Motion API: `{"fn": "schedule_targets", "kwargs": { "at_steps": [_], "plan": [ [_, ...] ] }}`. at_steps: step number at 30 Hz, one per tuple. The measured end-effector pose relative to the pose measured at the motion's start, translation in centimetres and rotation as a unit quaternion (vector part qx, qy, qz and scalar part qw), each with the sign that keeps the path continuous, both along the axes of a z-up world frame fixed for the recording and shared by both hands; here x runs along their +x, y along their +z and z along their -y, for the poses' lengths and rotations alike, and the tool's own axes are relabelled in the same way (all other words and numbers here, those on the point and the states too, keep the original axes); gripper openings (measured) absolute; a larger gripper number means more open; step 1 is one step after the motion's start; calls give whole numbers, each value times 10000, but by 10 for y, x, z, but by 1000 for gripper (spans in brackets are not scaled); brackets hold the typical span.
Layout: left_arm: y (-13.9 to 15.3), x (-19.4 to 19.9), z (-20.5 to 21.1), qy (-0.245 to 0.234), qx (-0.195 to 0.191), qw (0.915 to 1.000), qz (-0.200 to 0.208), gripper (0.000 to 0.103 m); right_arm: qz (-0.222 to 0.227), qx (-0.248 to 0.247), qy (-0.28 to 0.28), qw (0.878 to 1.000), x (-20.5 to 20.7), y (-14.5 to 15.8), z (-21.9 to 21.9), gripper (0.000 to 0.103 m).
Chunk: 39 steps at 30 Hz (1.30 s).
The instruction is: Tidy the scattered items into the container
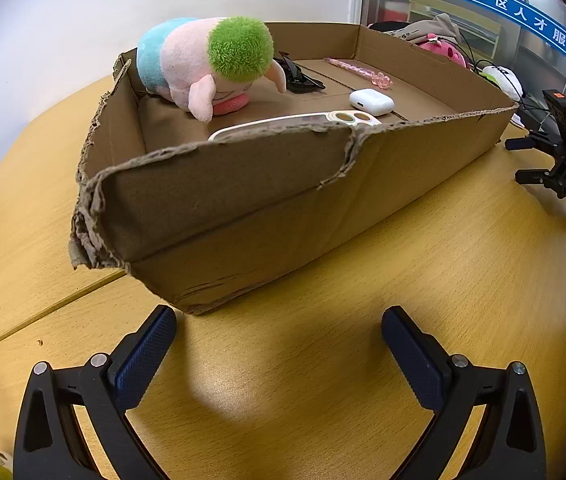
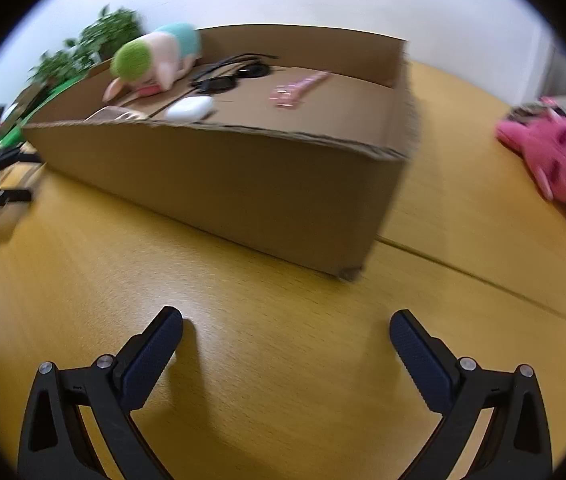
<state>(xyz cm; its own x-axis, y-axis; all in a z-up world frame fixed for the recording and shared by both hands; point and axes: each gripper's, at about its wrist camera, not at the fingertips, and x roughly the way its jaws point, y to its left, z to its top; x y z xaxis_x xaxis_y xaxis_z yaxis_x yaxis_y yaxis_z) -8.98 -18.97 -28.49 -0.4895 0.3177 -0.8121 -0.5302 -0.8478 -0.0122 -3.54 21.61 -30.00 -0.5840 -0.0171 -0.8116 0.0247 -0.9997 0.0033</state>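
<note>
A shallow cardboard box (image 1: pixel 243 200) (image 2: pixel 243 184) stands on the wooden table. In it lie a plush toy with green hair (image 1: pixel 207 60) (image 2: pixel 151 60), black sunglasses (image 1: pixel 299 76) (image 2: pixel 231 76), a pink pen (image 1: pixel 363 72) (image 2: pixel 299 86), a white earbud case (image 1: pixel 371 101) (image 2: pixel 189 108) and a white phone case (image 1: pixel 295 122) (image 2: pixel 109 114). My left gripper (image 1: pixel 279 332) is open and empty over the table before the box. My right gripper (image 2: pixel 285 336) is open and empty too; it also shows at the right edge of the left wrist view (image 1: pixel 523 160).
A pink plush (image 2: pixel 555 160) (image 1: pixel 443 50) lies on the table to the right of the box, beside cables and a white object (image 1: pixel 503 78). Green plants (image 2: pixel 87 48) stand beyond the box's left end. A seam (image 2: pixel 483 276) crosses the tabletop.
</note>
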Motion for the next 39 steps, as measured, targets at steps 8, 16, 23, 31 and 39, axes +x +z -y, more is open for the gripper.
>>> {"fn": "schedule_targets", "kwargs": {
  "at_steps": [8,16,23,31,39],
  "plan": [
    [-1,0,0,7,4,10000,-9,103,-3,-17,8,10000,3,0,1,103],
    [-1,1,-1,16,6,10000,-15,103,3,-19,2,10000,2,1,1,103],
    [-2,1,-1,26,10,10000,-23,103,4,-20,-4,10000,3,1,1,103],
    [-4,-7,-2,30,11,10000,-21,103,0,-19,-14,10000,4,0,2,103],
    [-5,-4,-1,14,16,10000,-29,103,2,-18,-22,10000,4,0,3,103]
  ]
}}
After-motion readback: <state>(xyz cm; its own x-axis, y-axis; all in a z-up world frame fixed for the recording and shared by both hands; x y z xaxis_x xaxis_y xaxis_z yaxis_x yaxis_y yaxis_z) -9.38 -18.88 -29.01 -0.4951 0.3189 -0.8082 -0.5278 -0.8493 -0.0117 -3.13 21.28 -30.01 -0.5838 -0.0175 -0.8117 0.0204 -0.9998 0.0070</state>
